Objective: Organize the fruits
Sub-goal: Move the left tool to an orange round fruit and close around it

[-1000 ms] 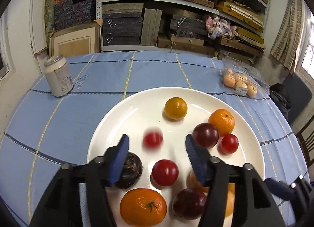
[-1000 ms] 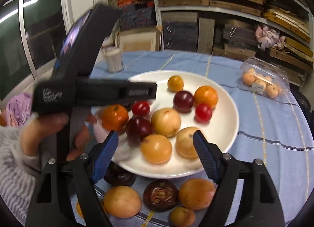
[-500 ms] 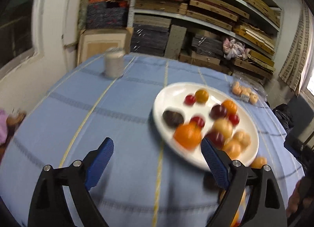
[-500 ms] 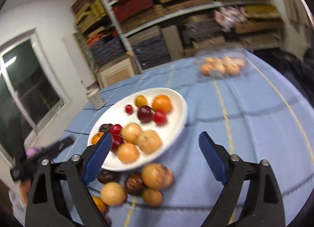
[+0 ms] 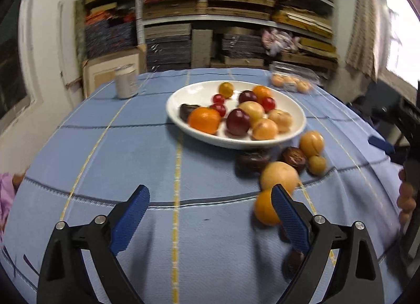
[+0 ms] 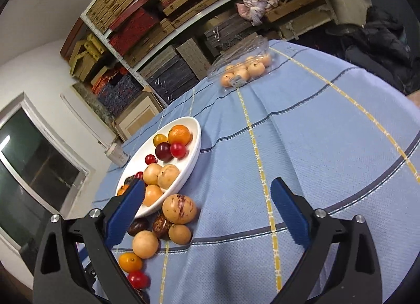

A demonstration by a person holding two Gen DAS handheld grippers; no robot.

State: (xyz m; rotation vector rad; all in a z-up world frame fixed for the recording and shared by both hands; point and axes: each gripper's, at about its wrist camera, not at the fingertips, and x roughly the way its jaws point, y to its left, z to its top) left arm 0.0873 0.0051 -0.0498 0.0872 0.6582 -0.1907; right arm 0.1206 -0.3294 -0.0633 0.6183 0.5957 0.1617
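a: left gripper (image 5: 210,214) wide open, nothing between the pads, jaws have just been opening. over bare blue cloth (image 5: 118,151), short of the plate (image 5: 294,133).
b: right gripper (image 6: 207,209)?
a: same, wide open and empty, jaws just been opening too. its view is rolled, so the table looks tilted. left pad (image 6: 126,209) overlaps the plate's near rim in the picture, can't tell if it touches.
b: fruit?
a: most of it is on the white plate: oranges, dark plums, small red ones, pale yellow ones. loose bunch on the cloth just beside the plate's near edge: speckled yellow fruit (image 6: 179,209), two dark wrinkled ones, a few yellow ones, small orange (image 6: 130,262), red tomato (image 6: 137,279) nearest the camera.
b: from the left view?
a: an orange (image 5: 265,208) sits right behind the right pad (image 5: 288,217), partly hidden.
b: other stuff?
a: can (image 5: 126,81) at the far left of the table, clear fruit pack (image 6: 242,69) at the far side, shelves of boxes (image 5: 236,10) behind. blurry.
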